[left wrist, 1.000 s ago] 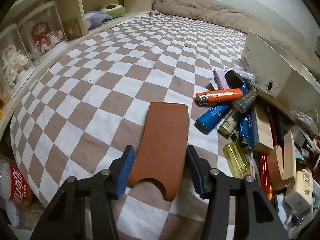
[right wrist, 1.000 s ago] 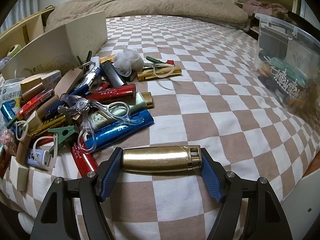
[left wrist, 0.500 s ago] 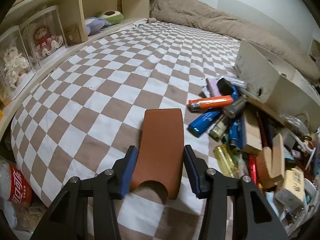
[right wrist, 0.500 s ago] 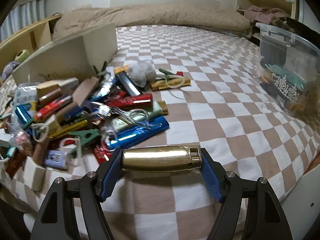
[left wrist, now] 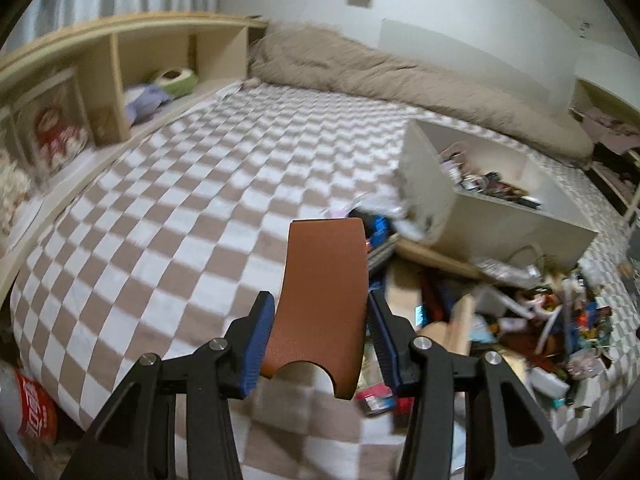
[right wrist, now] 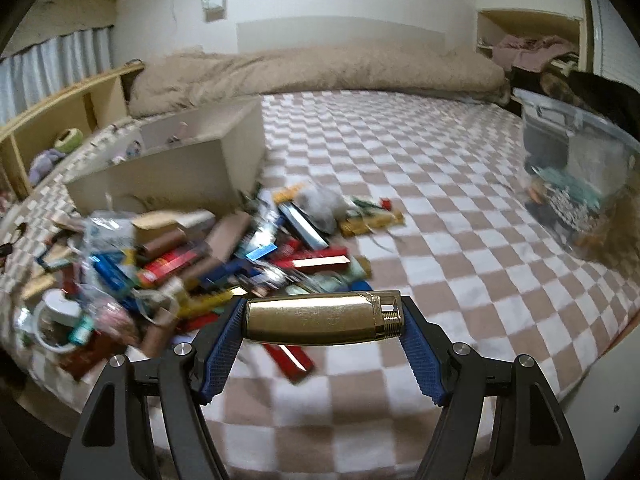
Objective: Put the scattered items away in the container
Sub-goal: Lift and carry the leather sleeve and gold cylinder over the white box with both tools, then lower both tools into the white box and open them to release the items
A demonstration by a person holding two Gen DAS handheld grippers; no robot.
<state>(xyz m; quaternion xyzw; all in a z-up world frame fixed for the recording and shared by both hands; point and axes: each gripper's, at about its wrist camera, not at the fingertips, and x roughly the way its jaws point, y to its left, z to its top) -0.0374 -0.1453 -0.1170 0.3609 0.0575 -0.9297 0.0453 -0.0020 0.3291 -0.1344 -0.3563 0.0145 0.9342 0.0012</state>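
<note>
Two items are now off the bed at once: a second ago the brown curved piece point(left wrist: 324, 300) lay flat on the checkered bedsheet point(left wrist: 192, 208) with the left claw point(left wrist: 320, 340) standing wider around it, and the gold lighter point(right wrist: 324, 320) sat low by the clutter pile point(right wrist: 192, 264). The left claw's jaws have just been closing, and its pads now clamp the brown piece by its sides. The right claw point(right wrist: 322, 344) grips the lighter crosswise, end to end. Both views have risen and tipped toward the white box point(left wrist: 500, 216) (open, already holding some things), so I judge the carry has begun. The box sits beyond the pile, ahead and to the right of the left claw
</note>
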